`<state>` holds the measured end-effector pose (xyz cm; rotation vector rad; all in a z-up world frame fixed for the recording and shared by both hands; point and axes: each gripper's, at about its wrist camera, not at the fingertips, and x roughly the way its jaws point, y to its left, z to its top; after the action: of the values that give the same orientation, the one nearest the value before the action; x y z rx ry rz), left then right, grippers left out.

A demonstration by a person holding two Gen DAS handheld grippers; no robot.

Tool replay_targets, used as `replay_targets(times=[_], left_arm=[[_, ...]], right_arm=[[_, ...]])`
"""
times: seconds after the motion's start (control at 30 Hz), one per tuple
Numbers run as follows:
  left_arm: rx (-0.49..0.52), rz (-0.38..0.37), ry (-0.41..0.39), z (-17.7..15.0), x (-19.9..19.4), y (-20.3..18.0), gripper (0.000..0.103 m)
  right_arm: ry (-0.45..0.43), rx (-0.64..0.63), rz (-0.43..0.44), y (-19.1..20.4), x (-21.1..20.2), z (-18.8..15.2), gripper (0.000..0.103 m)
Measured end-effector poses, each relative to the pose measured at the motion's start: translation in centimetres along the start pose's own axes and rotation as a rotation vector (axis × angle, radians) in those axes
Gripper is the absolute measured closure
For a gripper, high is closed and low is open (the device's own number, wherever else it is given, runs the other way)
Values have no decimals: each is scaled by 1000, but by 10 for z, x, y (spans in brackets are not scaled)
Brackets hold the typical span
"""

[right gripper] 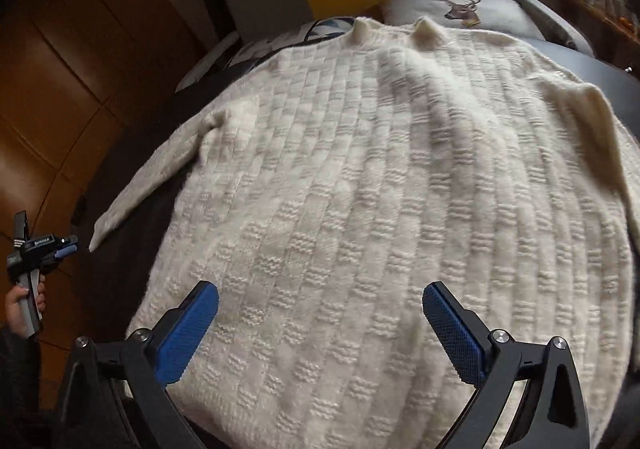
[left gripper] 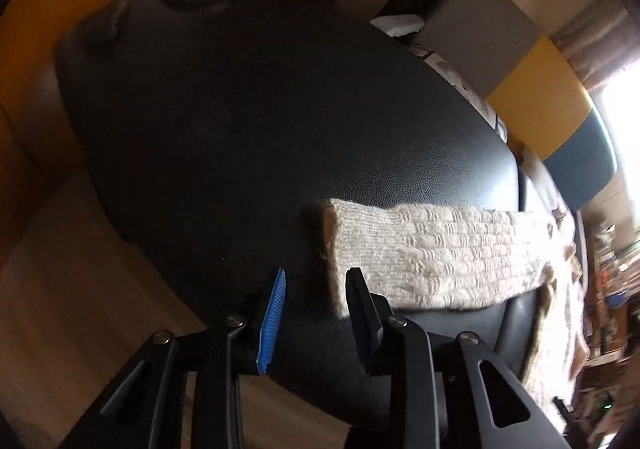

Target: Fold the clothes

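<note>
Sweater (right gripper: 360, 189) lies flat on the dark bed (left gripper: 240, 129), but the left wrist view only catches one sleeve (left gripper: 432, 257), the rest blurry and cut off. Left gripper (left gripper: 316, 289) hovers by the cuff and right gripper (right gripper: 320, 325) over the hem, both spread, empty.

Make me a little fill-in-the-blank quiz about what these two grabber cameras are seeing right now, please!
1. The cream knitted sweater lies spread flat on a ____ padded surface.
2. The right gripper hovers over the sweater with its jaws ____.
3. The left gripper points at the end of one ____.
4. The pillow beyond the collar shows a ____.

Missing words: black; open; sleeve; deer
</note>
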<state>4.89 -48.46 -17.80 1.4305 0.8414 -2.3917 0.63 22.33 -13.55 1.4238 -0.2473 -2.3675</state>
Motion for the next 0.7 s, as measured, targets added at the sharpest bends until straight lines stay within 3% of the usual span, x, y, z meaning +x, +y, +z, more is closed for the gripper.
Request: replay_targets(times=[0.23,0.37,0.4,0.43,0.47,0.53,0.7], left_arm=[[66,28,-11,2,39,-27,59],[154,94,-54,-9,49,-51,59],[159,92,-57,-9,49,-54,65],[163,89,-60,-9,50,-56,85],[167,85,-62,-9,51,-59,93],[176,79,-67,-9,52,-64,94],[191,183,-83,36,72,-72,95]], right_arm=[[18,-34,-96,7,24,-8,0],[-35,18,-101,2,17,-15,0],[-54,46,-93,-1,14,-17,0],[-69,75,-79,-5,12,-18,0],[-71,89,-69,-7,10,-17,0],[-59,95,-55,-8,9,-15,0],[14,132,-10,-9,7,-1,0]])
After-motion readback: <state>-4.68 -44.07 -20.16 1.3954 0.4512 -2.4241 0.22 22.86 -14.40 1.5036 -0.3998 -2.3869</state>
